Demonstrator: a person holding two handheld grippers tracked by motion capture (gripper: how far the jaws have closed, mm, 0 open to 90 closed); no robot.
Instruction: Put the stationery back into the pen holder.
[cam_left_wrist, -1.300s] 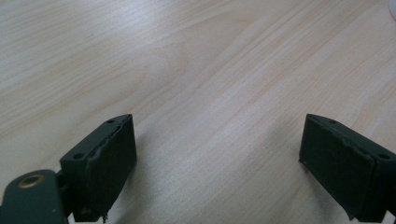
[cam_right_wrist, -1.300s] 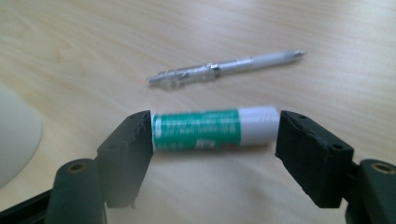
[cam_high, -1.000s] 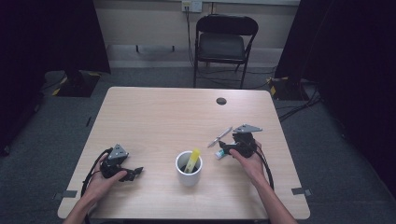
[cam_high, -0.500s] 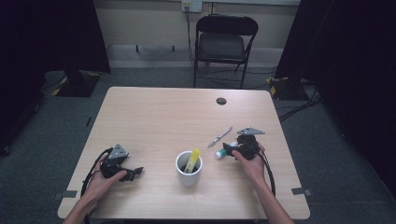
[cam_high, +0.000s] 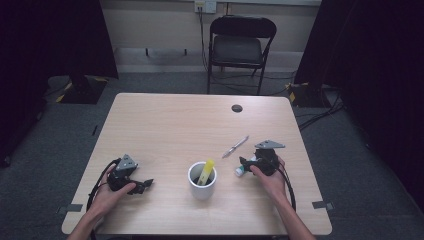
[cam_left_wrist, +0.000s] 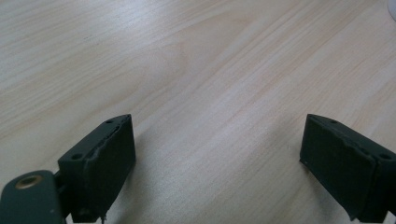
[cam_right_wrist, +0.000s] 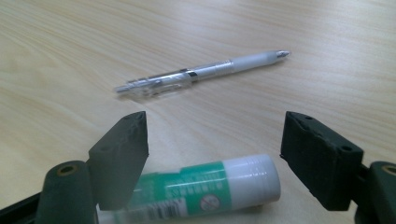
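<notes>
The glue stick (cam_right_wrist: 205, 189) lies flat on the worktop (cam_high: 165, 125), low between the right tool's (cam_high: 246, 167) spread jaws, which have just been opening; its long axis runs across the gap. A pen (cam_right_wrist: 201, 74) lies beyond. The left tool (cam_high: 142, 186), gaping and empty, rests well apart.

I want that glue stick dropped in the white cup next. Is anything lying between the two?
Nothing visible does. The glue stick lies between the open jaws of the right gripper, and bare table separates it from the white cup. The pen lies farther back, off that line.
</notes>
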